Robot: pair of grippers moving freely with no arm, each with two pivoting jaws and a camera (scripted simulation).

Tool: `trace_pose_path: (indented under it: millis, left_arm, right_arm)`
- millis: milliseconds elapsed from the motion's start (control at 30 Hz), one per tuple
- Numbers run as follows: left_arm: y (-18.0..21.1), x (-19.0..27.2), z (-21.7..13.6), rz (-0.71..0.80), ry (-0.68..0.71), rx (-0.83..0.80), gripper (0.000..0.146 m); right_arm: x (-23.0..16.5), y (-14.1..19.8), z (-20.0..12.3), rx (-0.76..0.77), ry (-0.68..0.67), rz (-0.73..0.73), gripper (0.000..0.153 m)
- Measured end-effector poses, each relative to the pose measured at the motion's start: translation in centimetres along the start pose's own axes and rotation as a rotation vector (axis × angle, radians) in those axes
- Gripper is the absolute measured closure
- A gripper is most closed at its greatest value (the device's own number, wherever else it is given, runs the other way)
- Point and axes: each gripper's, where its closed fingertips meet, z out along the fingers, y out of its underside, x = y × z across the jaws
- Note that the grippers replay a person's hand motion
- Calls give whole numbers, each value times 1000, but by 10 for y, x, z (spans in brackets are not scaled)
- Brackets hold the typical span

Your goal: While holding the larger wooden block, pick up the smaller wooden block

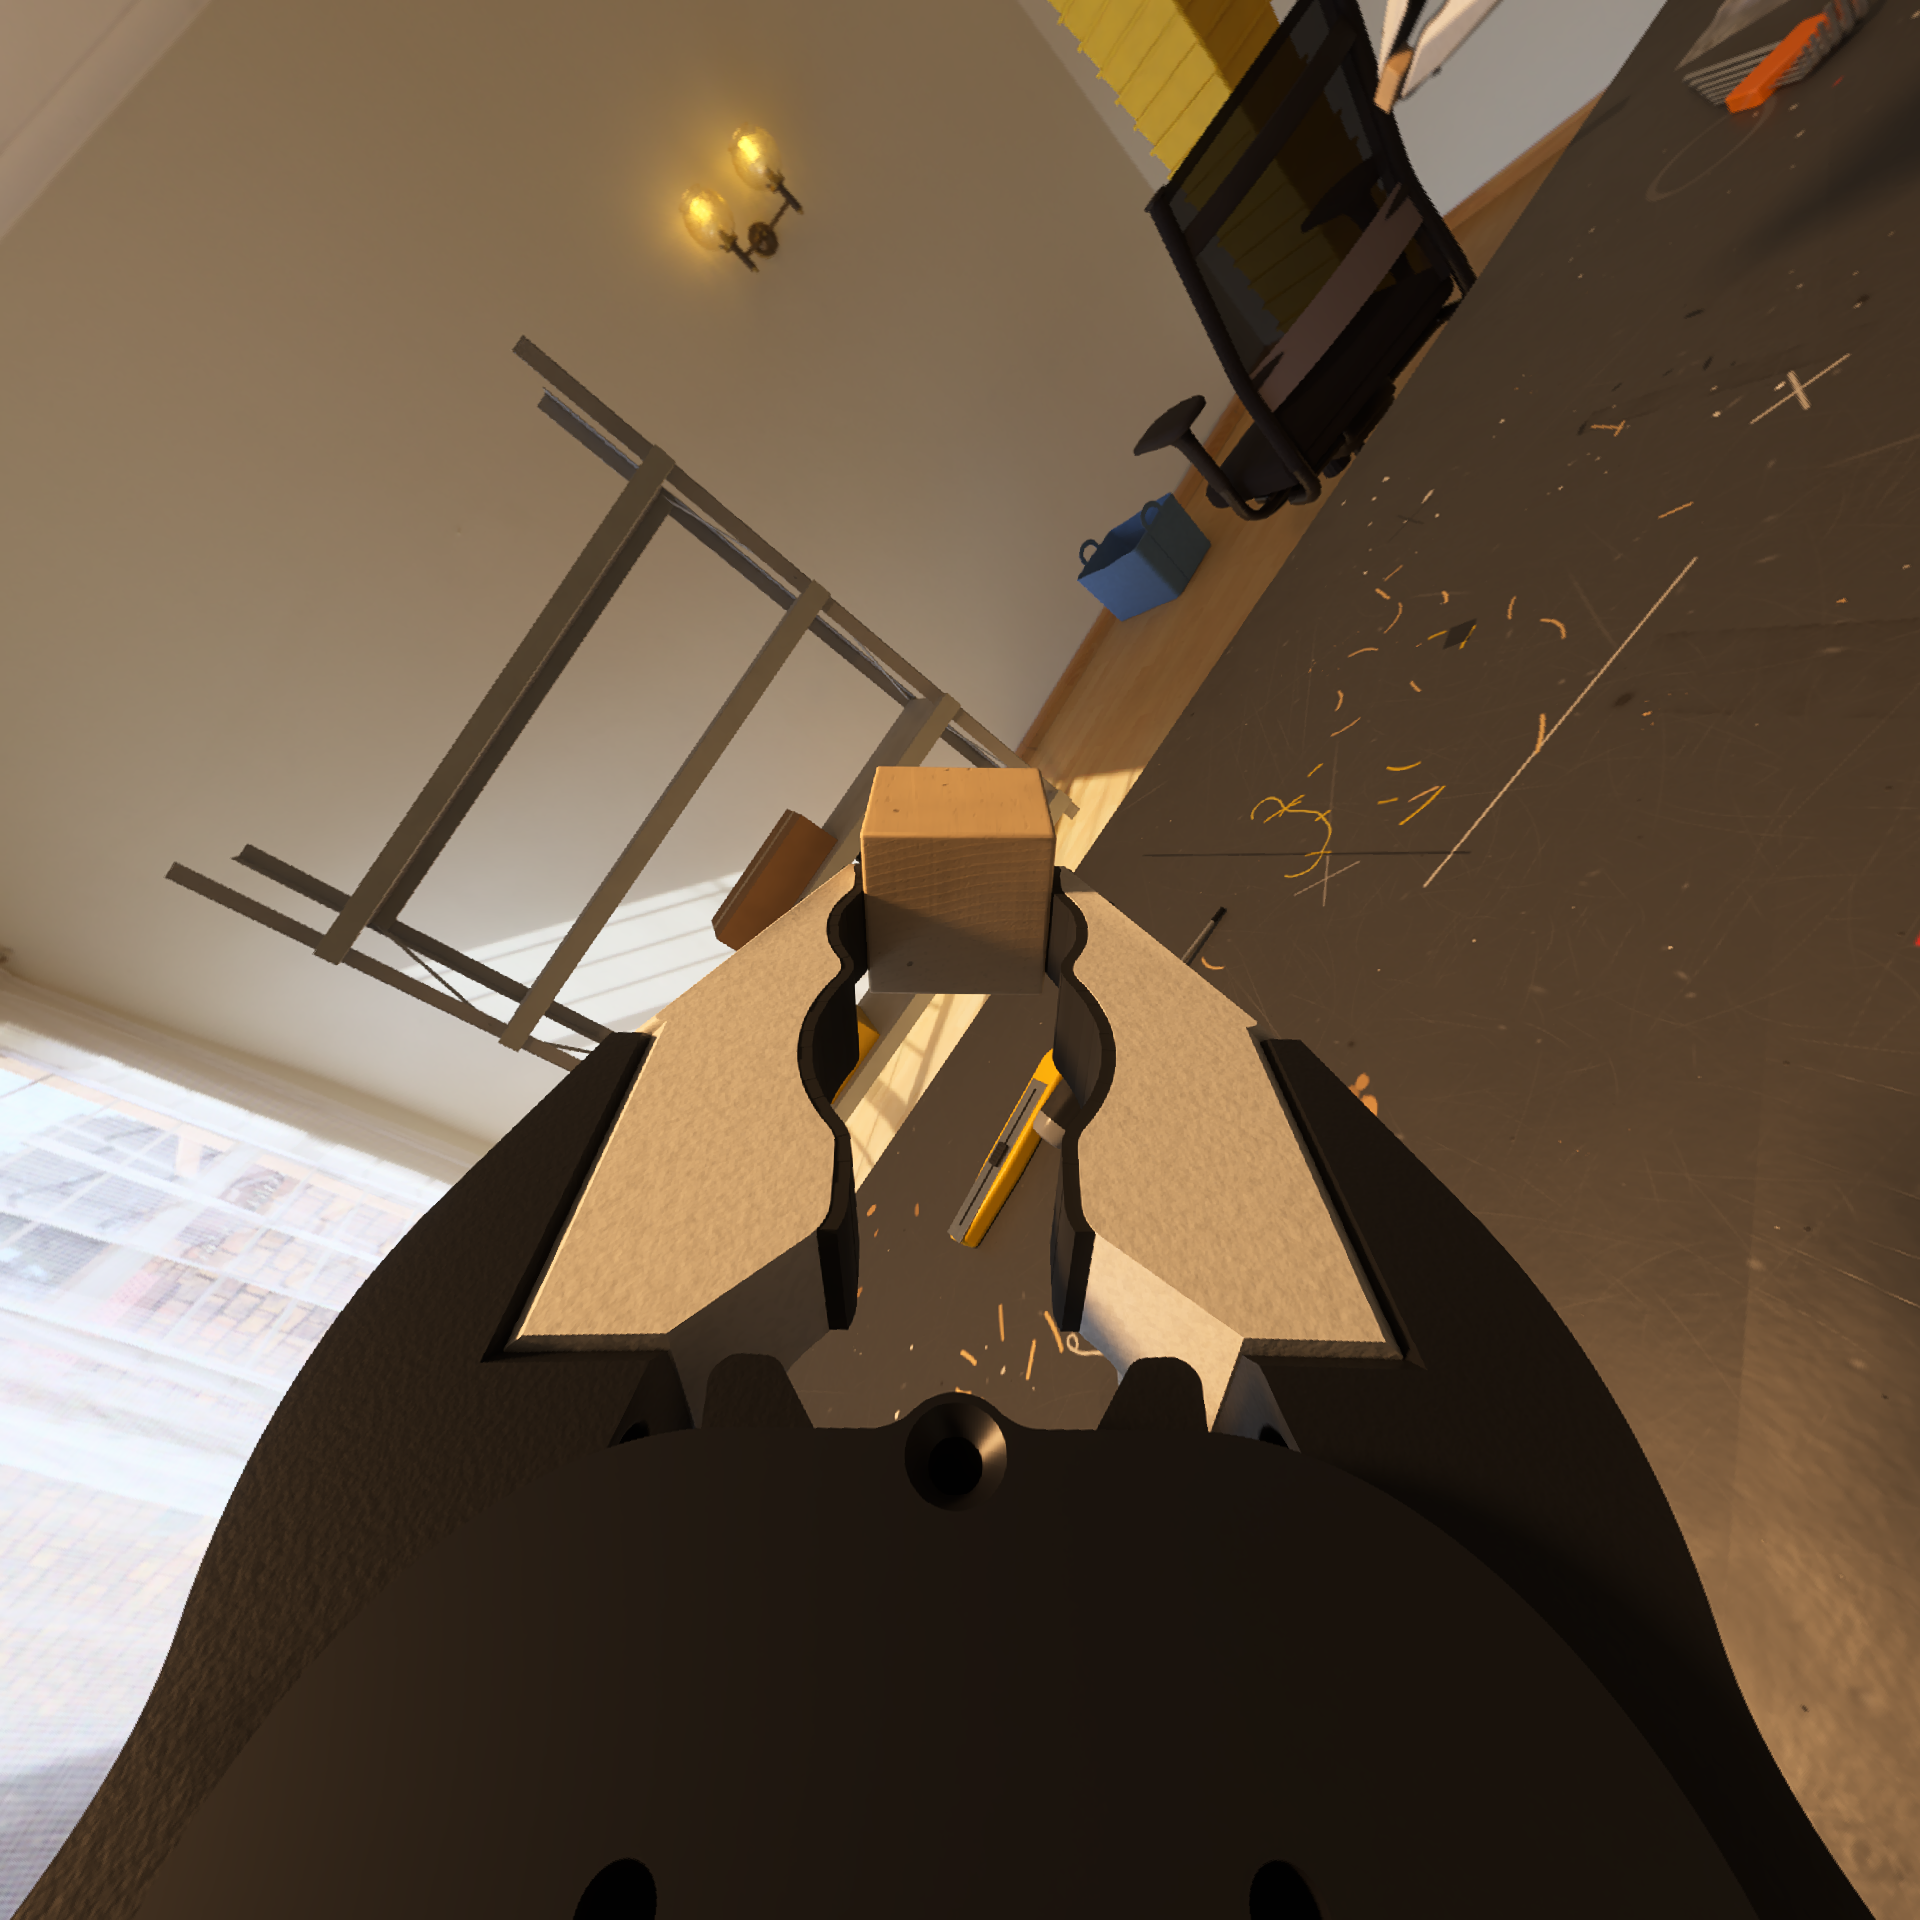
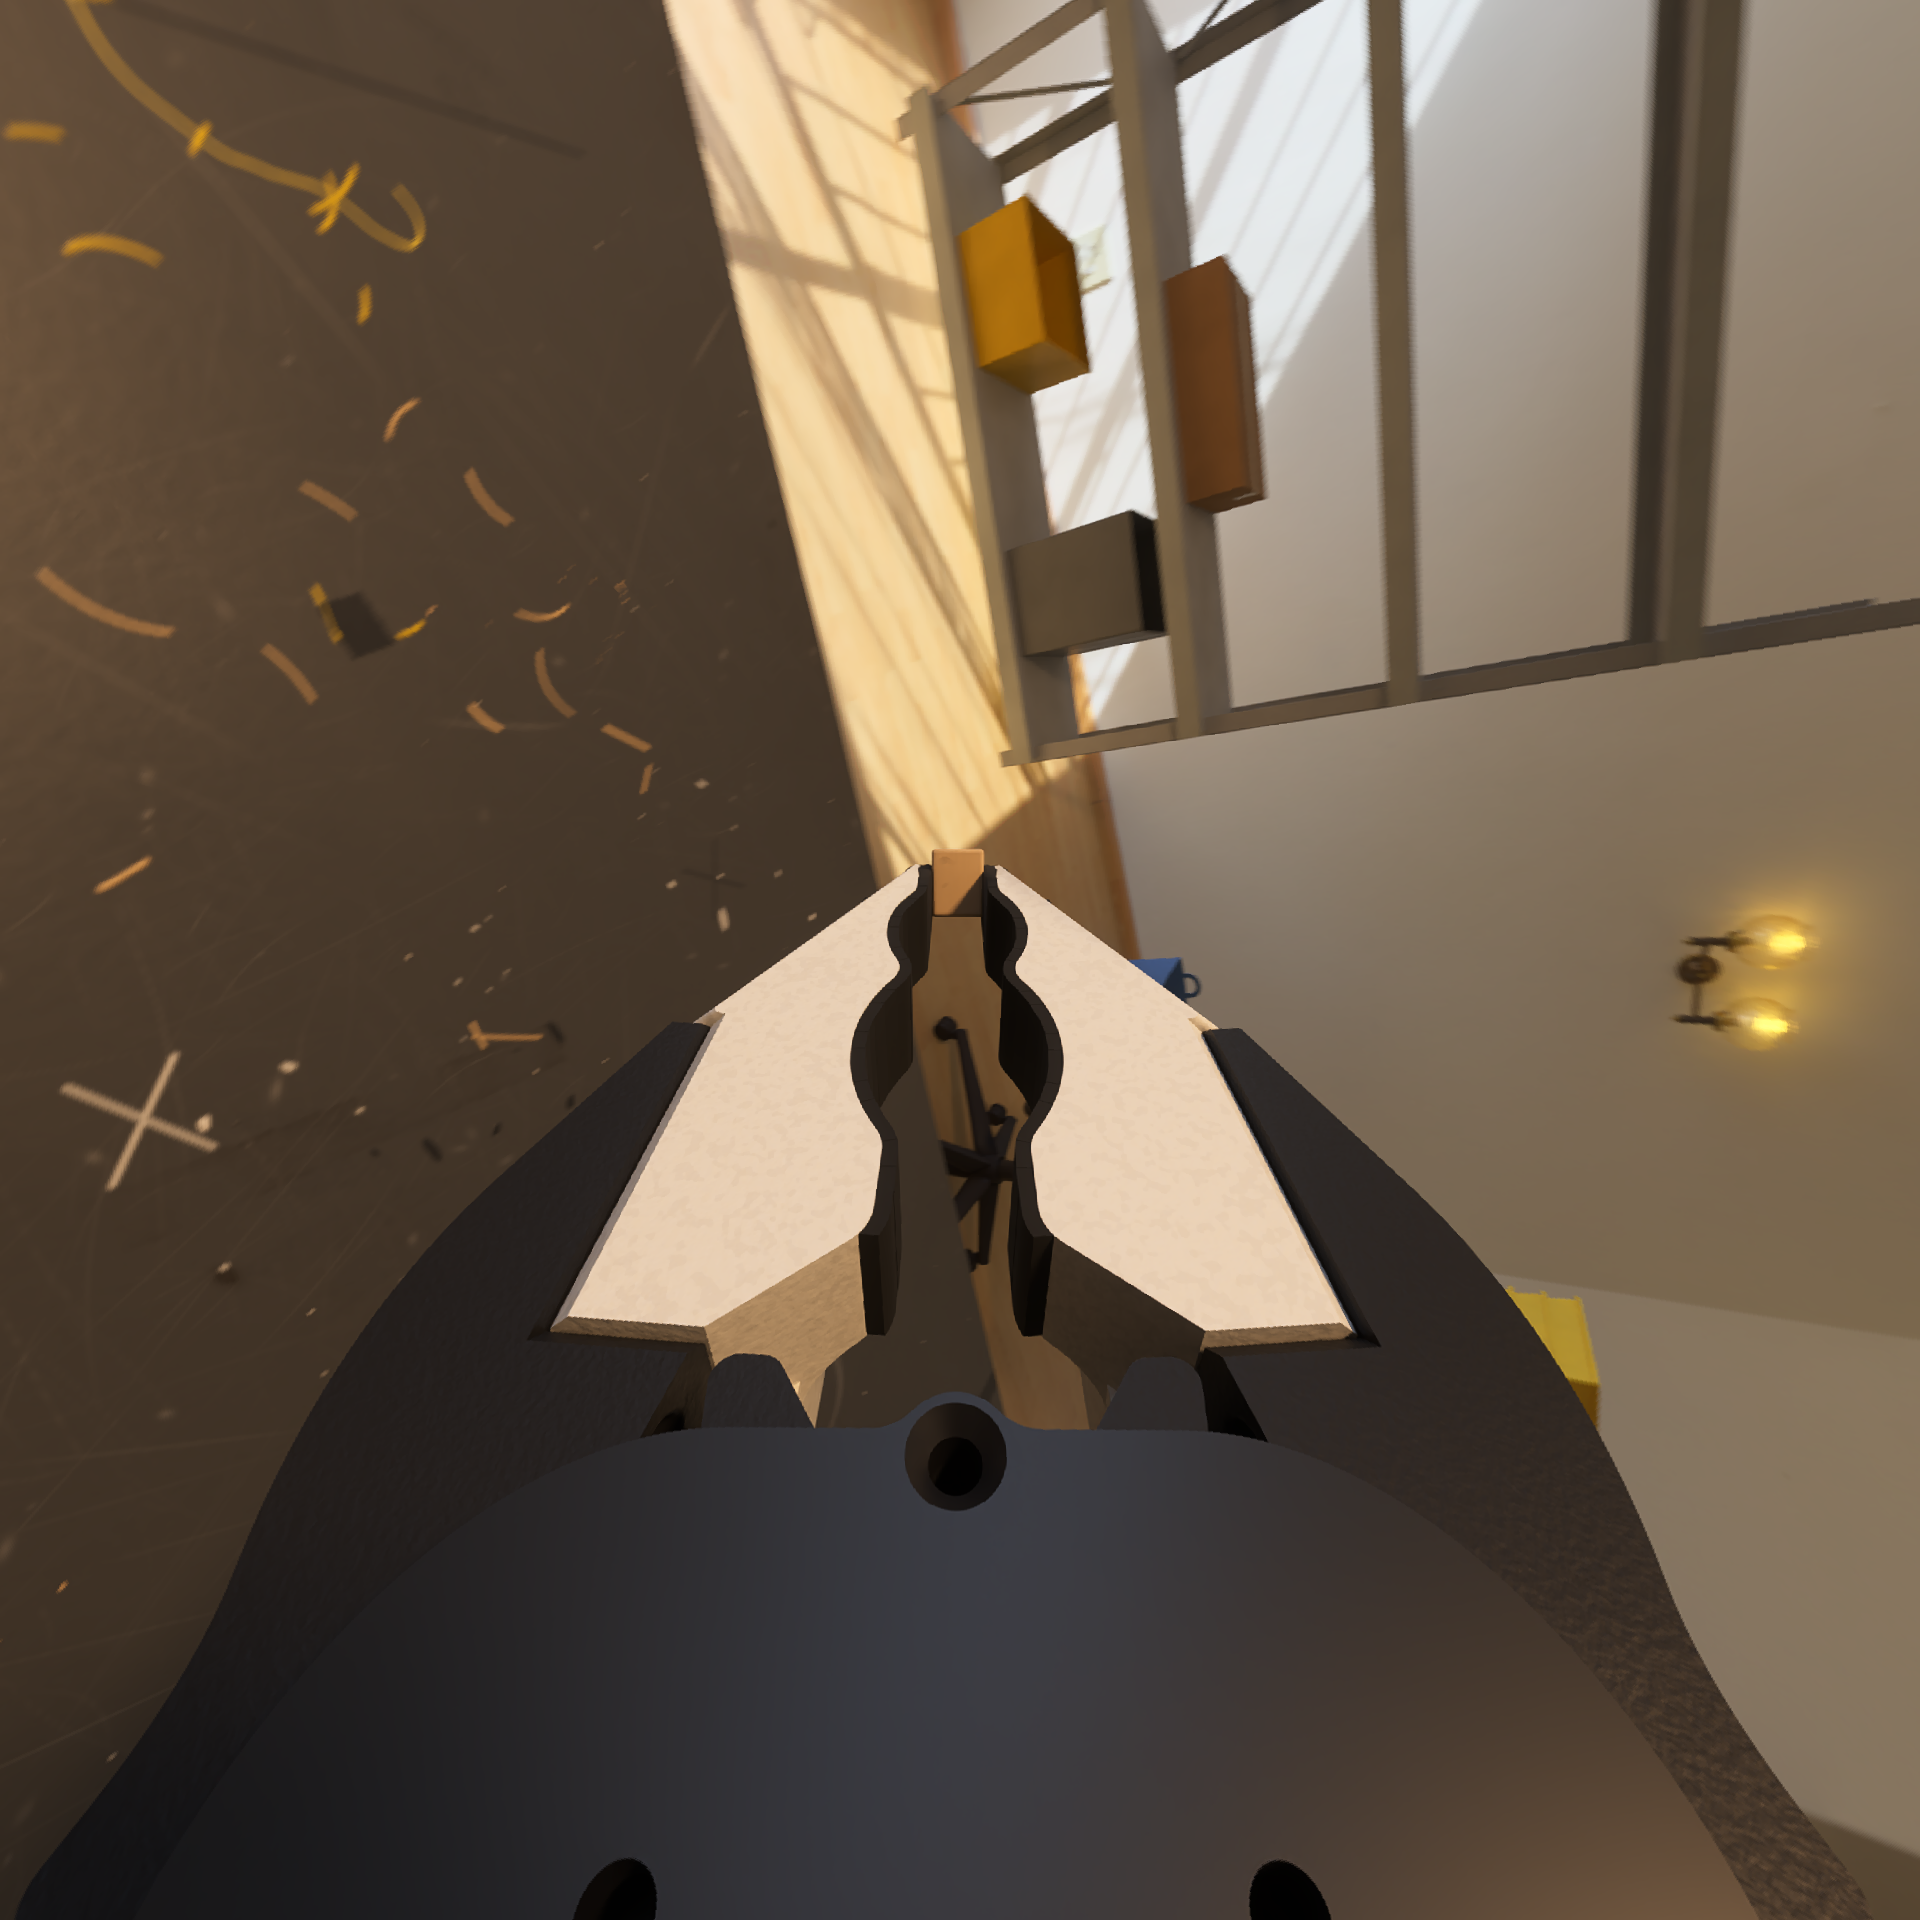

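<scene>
Larger wooden block [image 1: 953,878]: middle of frame, squeezed between left gripper [image 1: 956,904] tips, plain wood, no writing. Smaller wooden block [image 2: 957,881]: middle of frame, pinched at right gripper [image 2: 957,888] tips. Yellow knife [image 1: 1006,1164] on dark table [image 1: 1558,935] below.

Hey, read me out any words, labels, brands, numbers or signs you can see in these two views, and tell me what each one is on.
No text can be read in either view.
Larger wooden block: plain faces, no marking.
Smaller wooden block: plain, no marking.
Yellow utility knife: no legible brand.
Dark table: only scratches, scribbles and crosses, no letters or numbers.
Pale tag beside the yellow box on the shelf: too small to read.
</scene>
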Motion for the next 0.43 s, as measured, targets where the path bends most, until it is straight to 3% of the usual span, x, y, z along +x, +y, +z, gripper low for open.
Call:
trace_pose_path:
  millis: [233, 433]
  left_arm:
    - [-1, 8, 10, 20, 24, -19, 113]
    - [2, 10, 16, 23, 30, -42, 113]
  right_arm:
    - [-65, 40, 37, -94, -146, -109, 144]
    - [-86, 52, 56, -94, -202, -16, 144]
